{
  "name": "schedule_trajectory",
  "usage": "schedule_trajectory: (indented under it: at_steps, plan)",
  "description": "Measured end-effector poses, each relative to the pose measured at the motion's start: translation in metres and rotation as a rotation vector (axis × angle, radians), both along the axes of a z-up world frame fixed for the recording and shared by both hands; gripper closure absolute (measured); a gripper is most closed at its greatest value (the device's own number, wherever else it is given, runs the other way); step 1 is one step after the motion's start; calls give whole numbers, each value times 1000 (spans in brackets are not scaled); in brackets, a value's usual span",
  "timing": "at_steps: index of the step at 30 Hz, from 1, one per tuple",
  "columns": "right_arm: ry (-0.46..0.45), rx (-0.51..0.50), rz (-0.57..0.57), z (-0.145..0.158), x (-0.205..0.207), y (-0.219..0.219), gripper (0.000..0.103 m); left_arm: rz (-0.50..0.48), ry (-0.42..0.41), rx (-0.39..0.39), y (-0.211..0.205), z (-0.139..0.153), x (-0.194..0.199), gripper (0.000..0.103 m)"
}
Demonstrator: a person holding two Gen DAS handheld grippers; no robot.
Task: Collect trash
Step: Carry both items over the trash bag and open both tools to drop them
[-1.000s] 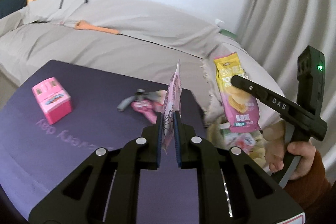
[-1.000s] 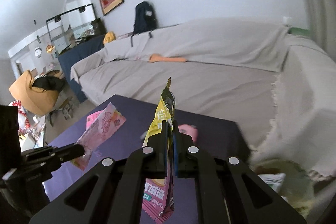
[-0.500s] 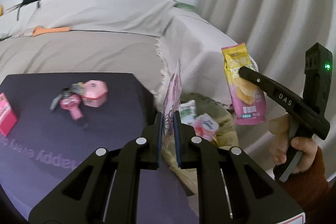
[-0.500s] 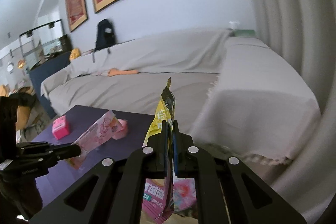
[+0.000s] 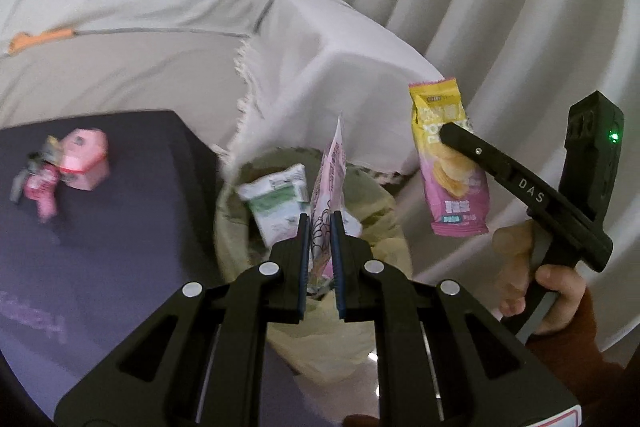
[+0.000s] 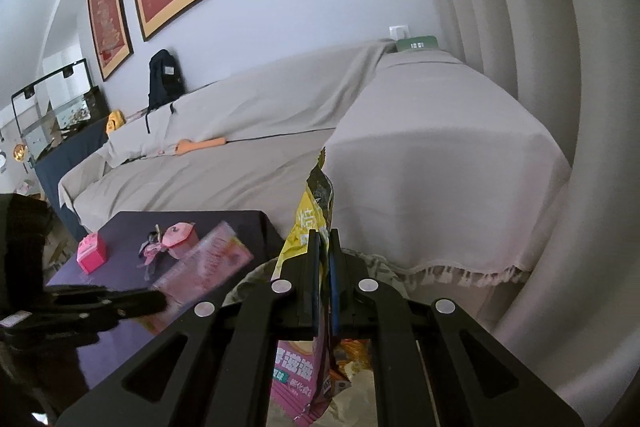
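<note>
pink box (image 6: 93, 251), keys (image 6: 151, 246), covered sofa (image 6: 420, 131)

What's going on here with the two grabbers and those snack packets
A person is clearing trash with a handheld gripper in each hand. The left gripper is shut on a pink wrapper, held above the lined trash bin. The right gripper is shut on a yellow-and-pink chip bag, held just to the bin's right. A green-and-white packet already lies inside.

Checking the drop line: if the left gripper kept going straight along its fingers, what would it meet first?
Probably the white-and-green packet lying in the pale-lined trash bin, just beyond the left gripper; depth is uncertain.
</note>
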State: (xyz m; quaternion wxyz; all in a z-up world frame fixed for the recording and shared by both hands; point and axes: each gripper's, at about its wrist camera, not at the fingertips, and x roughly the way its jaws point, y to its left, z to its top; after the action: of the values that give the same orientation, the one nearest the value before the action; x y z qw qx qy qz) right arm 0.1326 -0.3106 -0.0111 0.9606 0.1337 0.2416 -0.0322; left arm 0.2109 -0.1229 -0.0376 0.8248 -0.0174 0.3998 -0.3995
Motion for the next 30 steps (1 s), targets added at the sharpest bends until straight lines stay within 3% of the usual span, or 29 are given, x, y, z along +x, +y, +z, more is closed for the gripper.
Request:
schedule_trajectory:
  at_steps: [12,15,16,25,30]
  plan:
    - [6,-11,-47,-5,-12,-12,97,-75,84,15,-64,-44,22,93]
    - [16,-4,-50,-11,-12,-14,97,-84,102,13,-69,-49,21,80]
    - [20,-1,-49,-13,-12,-14,97,-79,103,12,-68,-49,22,74]
    - [48,10,-23,-27,1,-5,97,68,63,38,-16,-40,29,63]
    - [75,31,21,-37,17,11,97,144,55,55,18,-37,25,62]
